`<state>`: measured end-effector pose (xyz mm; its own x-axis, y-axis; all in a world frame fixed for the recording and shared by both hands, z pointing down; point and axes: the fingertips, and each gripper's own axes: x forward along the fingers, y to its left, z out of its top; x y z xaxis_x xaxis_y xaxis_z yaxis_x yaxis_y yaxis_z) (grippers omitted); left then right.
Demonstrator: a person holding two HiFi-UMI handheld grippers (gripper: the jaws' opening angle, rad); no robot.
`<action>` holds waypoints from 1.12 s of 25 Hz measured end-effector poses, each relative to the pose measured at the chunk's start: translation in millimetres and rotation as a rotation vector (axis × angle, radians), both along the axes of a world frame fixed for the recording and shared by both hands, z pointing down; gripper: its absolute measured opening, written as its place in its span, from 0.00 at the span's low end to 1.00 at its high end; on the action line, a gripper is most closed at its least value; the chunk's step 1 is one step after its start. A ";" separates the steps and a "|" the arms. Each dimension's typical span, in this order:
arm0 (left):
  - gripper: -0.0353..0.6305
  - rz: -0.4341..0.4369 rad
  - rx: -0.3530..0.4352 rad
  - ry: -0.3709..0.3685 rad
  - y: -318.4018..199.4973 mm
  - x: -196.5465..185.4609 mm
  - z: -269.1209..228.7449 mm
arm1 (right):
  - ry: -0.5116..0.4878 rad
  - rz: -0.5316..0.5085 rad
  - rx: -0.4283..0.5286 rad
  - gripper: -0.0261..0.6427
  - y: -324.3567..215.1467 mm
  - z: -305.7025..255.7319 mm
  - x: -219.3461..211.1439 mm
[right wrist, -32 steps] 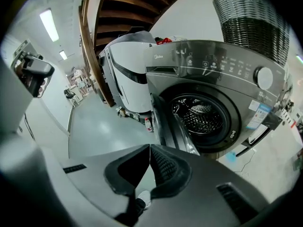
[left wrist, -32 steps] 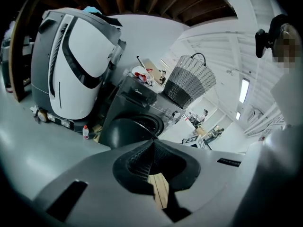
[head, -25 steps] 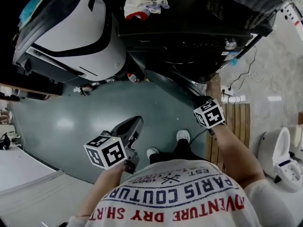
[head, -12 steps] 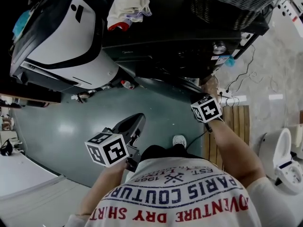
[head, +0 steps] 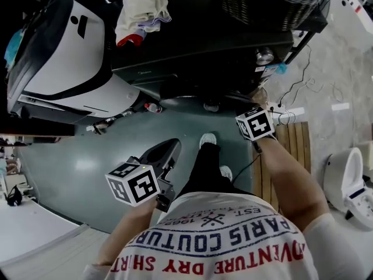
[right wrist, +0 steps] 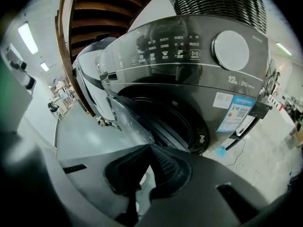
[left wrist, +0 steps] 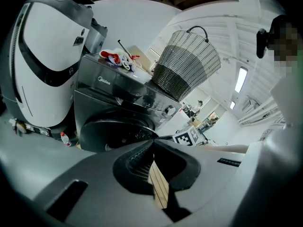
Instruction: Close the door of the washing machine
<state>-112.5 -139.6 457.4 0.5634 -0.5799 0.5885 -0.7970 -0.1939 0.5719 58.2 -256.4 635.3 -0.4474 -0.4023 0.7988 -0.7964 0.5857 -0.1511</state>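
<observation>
The dark front-loading washing machine (head: 198,57) fills the top of the head view. In the right gripper view its control panel (right wrist: 189,56) is close above, and the round glass door (right wrist: 125,119) stands ajar, swung out to the left of the drum opening (right wrist: 175,122). My right gripper (right wrist: 149,146) is shut and empty, its tip right by the door's lower edge; its marker cube (head: 255,123) sits just below the machine front. My left gripper (head: 168,149) hangs back over the floor, shut and empty (left wrist: 152,143). From it the door (left wrist: 113,131) looks almost flush.
A wicker basket (left wrist: 187,63) and a bundle of cloth (head: 140,10) sit on top of the machine. A big white appliance (head: 64,51) stands at its left, with a small bottle (head: 150,107) by its base. A wooden slatted mat (head: 291,150) and cables (head: 285,112) lie right.
The door has swung in toward the machine front. My right gripper has followed it up and forward, the person has stepped one foot ahead, and the left gripper has barely moved.
</observation>
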 end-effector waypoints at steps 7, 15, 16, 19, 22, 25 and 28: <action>0.09 0.076 -0.030 -0.001 -36.8 7.6 10.6 | -0.042 0.149 0.004 0.07 -32.0 0.6 13.6; 0.09 0.148 -0.065 -0.010 -72.7 16.6 17.2 | -0.095 0.304 0.047 0.07 -64.5 -4.0 26.4; 0.09 0.156 -0.069 -0.010 -76.5 18.1 17.8 | -0.100 0.315 0.048 0.07 -66.9 -4.1 27.2; 0.09 0.178 -0.080 -0.011 -86.6 22.9 20.2 | -0.096 0.328 0.066 0.07 -70.1 -4.2 28.6; 0.09 0.199 -0.086 -0.016 -95.5 26.6 22.4 | -0.062 0.331 0.118 0.07 -71.5 -4.8 28.6; 0.09 0.210 -0.090 -0.018 -103.6 28.1 24.2 | -0.063 0.396 0.145 0.07 -72.4 -5.1 29.8; 0.09 0.212 -0.100 -0.020 -109.8 25.9 26.1 | -0.061 0.452 0.169 0.07 -74.1 -5.1 30.1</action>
<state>-86.6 -249.4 483.4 0.6542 -0.3879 0.6493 -0.7558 -0.3018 0.5811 88.3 -330.5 630.2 -0.2423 -0.6890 0.6831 -0.9692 0.2040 -0.1380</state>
